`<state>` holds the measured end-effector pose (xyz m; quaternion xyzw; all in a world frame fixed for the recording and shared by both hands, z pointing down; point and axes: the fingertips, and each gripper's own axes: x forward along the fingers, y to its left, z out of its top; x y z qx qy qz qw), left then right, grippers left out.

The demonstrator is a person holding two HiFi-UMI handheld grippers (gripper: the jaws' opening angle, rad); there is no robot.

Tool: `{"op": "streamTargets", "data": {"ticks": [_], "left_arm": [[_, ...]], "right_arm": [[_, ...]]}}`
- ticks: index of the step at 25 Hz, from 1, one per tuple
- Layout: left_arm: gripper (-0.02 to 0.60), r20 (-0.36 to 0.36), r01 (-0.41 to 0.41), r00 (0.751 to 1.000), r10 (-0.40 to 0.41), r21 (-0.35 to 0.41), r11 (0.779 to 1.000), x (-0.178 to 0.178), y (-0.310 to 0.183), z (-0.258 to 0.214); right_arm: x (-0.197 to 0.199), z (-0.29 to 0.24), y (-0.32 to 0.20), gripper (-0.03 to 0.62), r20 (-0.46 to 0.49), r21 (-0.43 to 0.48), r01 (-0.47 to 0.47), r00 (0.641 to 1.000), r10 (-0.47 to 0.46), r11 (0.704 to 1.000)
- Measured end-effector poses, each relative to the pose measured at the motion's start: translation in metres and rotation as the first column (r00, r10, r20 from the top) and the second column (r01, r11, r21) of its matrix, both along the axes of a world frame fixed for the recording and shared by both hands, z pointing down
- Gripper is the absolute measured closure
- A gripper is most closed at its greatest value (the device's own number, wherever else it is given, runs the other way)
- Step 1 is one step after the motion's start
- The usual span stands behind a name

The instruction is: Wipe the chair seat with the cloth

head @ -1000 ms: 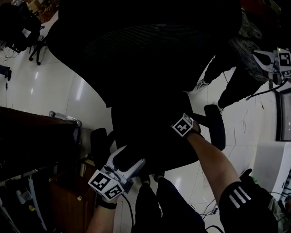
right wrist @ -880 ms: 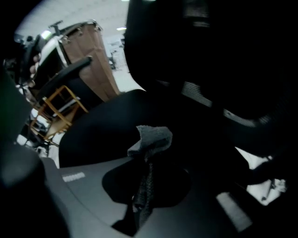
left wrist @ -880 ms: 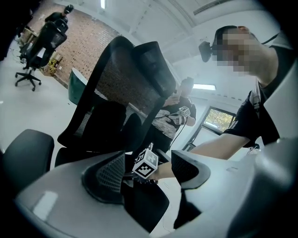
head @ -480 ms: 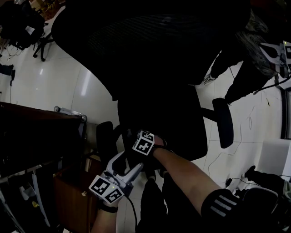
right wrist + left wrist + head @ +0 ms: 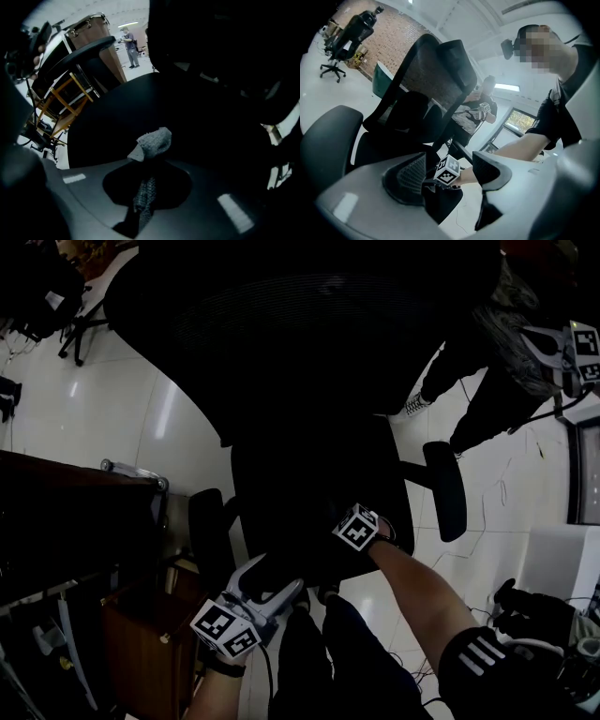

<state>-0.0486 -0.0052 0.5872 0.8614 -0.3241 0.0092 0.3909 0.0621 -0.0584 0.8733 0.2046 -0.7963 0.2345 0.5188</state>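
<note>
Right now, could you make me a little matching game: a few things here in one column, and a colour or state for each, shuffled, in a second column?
Things:
1. cloth
2. left gripper
3. seat
4. floor

Colour or state:
A. white and glossy
B. black
C. open, nothing between its jaws
D. grey, pinched in the right gripper

Pairs: 1-D, 2-C, 3-B, 4-A
</note>
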Motion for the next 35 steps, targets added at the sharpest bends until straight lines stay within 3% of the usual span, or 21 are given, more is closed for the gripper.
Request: {"op": "streamTargets", "data": {"ticks": [5, 9, 12, 16, 20, 24, 30, 35], "left_arm": [[0.247, -0.015, -0.043, 0.999, 0.043, 0.006, 0.999, 0.015, 0.005, -0.001], [0.247, -0.019, -0.056, 0.998, 0.056, 0.002, 0.998, 0.018, 0.007, -0.003], [0.248, -0.014, -0.057, 0.998, 0.057, 0.0, 0.998, 0.015, 0.01, -0.006], [0.247, 0.002, -0.037, 0.999, 0.037, -0.01, 0.999, 0.001, 0.016, -0.006], [0.247, 0.014, -0.012, 1.0, 0.012, -0.025, 1.0, -0.014, 0.023, -0.003], [0.247, 0.025, 0.002, 1.0, -0.001, -0.036, 0.999, -0.026, 0.029, 0.002], [0.247, 0.028, -0.001, 1.0, 0.003, -0.053, 0.999, -0.028, 0.033, 0.01], [0.247, 0.011, -0.04, 0.999, 0.04, -0.056, 0.998, -0.005, 0.035, 0.007]], "right_arm": [[0.109, -0.006, -0.013, 0.565, -0.139, 0.048, -0.136, 0.98, 0.141, 0.99], [0.128, -0.011, -0.019, 0.565, -0.166, 0.058, -0.187, 0.967, 0.194, 0.981], [0.09, -0.019, -0.011, 0.565, -0.089, 0.025, -0.223, 0.97, 0.224, 0.974], [-0.028, -0.026, 0.026, 0.565, 0.069, -0.009, -0.058, 0.996, 0.059, 0.998], [-0.137, -0.042, 0.069, 0.565, 0.23, -0.031, 0.066, 0.972, -0.058, 0.997], [-0.2, -0.042, 0.099, 0.563, 0.304, -0.081, 0.115, 0.949, -0.085, 0.99], [-0.2, -0.039, 0.112, 0.565, 0.289, -0.071, 0.163, 0.948, -0.136, 0.984], [-0.123, -0.013, 0.128, 0.565, 0.179, -0.079, 0.202, 0.966, -0.186, 0.976]]}}
